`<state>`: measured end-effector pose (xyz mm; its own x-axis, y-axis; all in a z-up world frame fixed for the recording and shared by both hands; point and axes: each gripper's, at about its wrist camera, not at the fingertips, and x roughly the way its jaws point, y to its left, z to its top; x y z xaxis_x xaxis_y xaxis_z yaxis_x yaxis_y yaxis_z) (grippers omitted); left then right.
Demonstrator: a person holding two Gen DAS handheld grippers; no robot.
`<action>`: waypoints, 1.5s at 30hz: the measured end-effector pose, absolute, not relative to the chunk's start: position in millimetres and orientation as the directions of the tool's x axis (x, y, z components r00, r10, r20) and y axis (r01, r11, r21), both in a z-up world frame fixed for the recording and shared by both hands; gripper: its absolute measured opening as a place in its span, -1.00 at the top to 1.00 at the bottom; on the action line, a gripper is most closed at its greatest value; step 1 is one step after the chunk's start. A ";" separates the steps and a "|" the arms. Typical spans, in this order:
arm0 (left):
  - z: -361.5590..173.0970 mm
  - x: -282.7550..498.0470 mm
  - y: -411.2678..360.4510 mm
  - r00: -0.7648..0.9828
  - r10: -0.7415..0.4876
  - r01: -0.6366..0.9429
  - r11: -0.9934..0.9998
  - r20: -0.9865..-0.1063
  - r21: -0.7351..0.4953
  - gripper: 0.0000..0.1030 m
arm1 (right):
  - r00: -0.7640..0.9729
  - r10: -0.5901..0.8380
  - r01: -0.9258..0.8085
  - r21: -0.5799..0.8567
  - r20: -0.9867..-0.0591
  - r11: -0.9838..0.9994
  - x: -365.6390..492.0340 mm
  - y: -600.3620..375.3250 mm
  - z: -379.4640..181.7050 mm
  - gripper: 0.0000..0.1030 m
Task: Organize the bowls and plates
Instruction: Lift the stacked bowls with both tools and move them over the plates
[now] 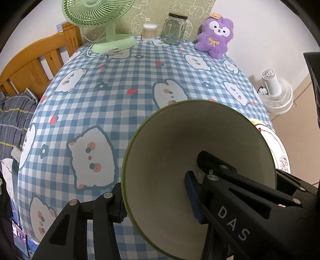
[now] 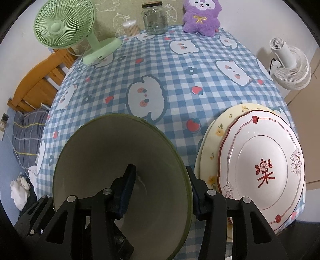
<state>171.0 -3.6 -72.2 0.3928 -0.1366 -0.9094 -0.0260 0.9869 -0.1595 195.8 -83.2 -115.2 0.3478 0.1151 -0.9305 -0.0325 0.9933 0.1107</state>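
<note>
my left gripper [image 1: 160, 197] has its jaws clamped on the left wall of the green bowl [image 1: 180, 152]: one pad outside the rim, the other inside the cream interior. my right gripper [image 2: 160, 194] does the same on the bowl's right wall [image 2: 186, 180], one pad inside, one outside against the green rim. so both jaws are gripping the same bowl, w/ the bowl's mouth tipped up toward the cameras. bowl looks empty inside. can't tell if its base touches the tabletop [image 2: 180, 80] or sits just above it; it's hidden under the bowl.

just right of my right jaws: a stack of plates. top one is the white plate [image 2: 260, 170] w/ red rim line, red flower mark in the middle. under it, peeking out at the upper left, the yellow floral plate [image 2: 226, 124]. the stack sits near the tabletop's right edge, close beside the bowl; the outside right pad is btwn bowl and plates. in the left wrist view only a sliver of the white plate shows past the bowl's right side.

ahead of both jaws, well apart, at the far edge of the checked cloth: green fan [image 2: 60, 26] far left, cotton swab tub [image 2: 131, 28], glass jar [image 2: 155, 19], purple plush [image 2: 201, 17] far right. beyond the tabletop's right side, a white fan [image 2: 290, 66]. off to the left, a wooden bed frame [image 1: 30, 64].
</note>
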 end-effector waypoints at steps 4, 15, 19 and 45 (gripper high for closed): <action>-66.8 171.0 -3.8 0.399 -0.133 -0.025 0.987 -0.907 -0.156 0.06 | 0.351 0.117 -0.032 0.114 -0.929 0.993 192.8 -82.6 -107.6 -0.01; -40.9 150.1 -14.7 0.427 -0.137 -0.040 0.985 -0.894 -0.170 0.07 | 0.391 0.105 -0.024 0.104 -0.914 0.994 174.2 -94.8 -78.4 -0.01; -39.9 147.3 -20.1 0.418 -0.154 -0.033 0.982 -0.895 -0.185 0.07 | 0.384 0.088 -0.010 0.091 -0.919 0.996 169.9 -101.3 -76.0 -0.01; -20.8 168.3 -123.4 0.452 -0.114 -0.064 0.985 -0.885 -0.160 0.07 | 0.413 0.125 -0.044 0.117 -0.902 0.992 188.3 -208.5 -53.0 -0.01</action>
